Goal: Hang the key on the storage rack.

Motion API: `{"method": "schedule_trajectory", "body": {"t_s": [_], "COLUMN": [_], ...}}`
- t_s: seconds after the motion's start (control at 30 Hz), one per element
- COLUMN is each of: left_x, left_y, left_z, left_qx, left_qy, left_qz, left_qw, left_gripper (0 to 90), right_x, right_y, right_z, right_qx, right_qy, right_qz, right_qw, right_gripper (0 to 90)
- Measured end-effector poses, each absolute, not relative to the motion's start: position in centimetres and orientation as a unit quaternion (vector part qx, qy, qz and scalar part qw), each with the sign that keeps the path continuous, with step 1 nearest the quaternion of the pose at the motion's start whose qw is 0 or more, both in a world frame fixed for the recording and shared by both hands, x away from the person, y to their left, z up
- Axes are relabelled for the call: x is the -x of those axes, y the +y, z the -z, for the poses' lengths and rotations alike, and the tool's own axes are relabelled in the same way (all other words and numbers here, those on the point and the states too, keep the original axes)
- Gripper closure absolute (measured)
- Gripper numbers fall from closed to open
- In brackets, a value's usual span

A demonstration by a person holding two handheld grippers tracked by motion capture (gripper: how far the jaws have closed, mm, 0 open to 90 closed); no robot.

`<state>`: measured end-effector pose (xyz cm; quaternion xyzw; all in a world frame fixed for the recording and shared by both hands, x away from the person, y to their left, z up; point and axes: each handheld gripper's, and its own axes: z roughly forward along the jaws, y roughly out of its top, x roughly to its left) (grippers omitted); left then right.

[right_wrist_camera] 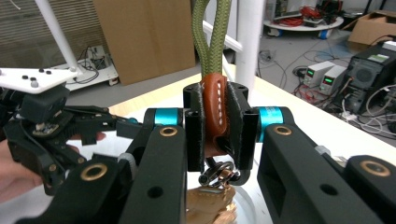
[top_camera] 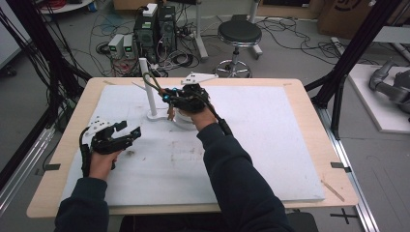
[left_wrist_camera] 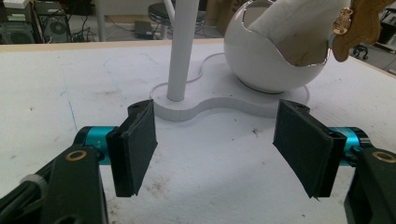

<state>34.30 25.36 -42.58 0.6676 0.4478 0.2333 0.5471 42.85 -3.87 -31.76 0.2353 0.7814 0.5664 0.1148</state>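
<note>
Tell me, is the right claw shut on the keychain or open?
Shut: the right claw has both pads pressed on the keychain at its leather tab.

Keychain [right_wrist_camera: 214, 112]: olive cord loop joined by a brown stitched leather tab; metal ring and tan leather charm [left_wrist_camera: 353, 23] hung below. Held upright, clamped at the tab, suspended just above the white bowl [left_wrist_camera: 261, 60] beside the post.

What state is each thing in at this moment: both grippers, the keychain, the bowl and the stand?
Left gripper: open, empty, near the table.
Right gripper: shut on the keychain's leather tab.
Keychain: held up, green cord loop upward, ring and tan charm dangling.
White bowl: on the stand base, upright.
Stand: upright.
</note>
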Motion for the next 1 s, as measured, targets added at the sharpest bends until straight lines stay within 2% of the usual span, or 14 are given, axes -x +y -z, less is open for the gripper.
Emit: {"method": "schedule_trajectory", "body": {"t_s": [0.17,0.37,0.57,0.63,0.7,0.73,0.77,0.93,1.0], "left_x": [-34.3,-34.3,-34.3,-34.3,-34.4,-34.4,-34.4,-34.4,-34.3], "left_y": [25.4,25.3,25.4,25.4,25.4,25.4,25.4,25.3,25.3], "left_z": [42.6,42.6,42.6,42.6,42.7,42.7,42.7,42.7,42.7], "left_qx": [-0.667,-0.667,-0.667,-0.666,-0.666,-0.666,-0.666,-0.667,-0.668], "left_qy": [0.449,0.448,0.449,0.449,0.449,0.450,0.449,0.449,0.448], "left_qz": [-0.232,-0.231,-0.230,-0.231,-0.230,-0.229,-0.229,-0.229,-0.229], "left_qw": [0.548,0.549,0.549,0.548,0.549,0.549,0.549,0.549,0.548], "left_gripper": [29.8,29.8,29.8,29.7,29.8,29.8,29.8,29.7,29.8], "right_x": [-43.3,-44.3,-45.2,-45.1,-45.1,-45.1,-44.9,-44.4,-44.2], "right_y": [-2.3,-1.0,-0.6,-0.6,-0.7,-0.7,-1.3,-3.2,-5.5], "right_z": [32.2,33.2,34.1,34.1,34.1,34.1,33.8,33.4,33.5], "right_qx": [-0.238,-0.262,-0.284,-0.284,-0.284,-0.284,-0.286,-0.291,-0.303], "right_qy": [0.789,0.808,0.811,0.812,0.814,0.814,0.811,0.805,0.800], "right_qz": [-0.555,-0.509,-0.494,-0.491,-0.488,-0.488,-0.490,-0.493,-0.490], "right_qw": [0.111,0.139,0.137,0.137,0.135,0.135,0.139,0.159,0.166], "right_gripper": [79.2,79.2,78.5,75.8,67.4,67.4,60.9,57.0,50.6]}}
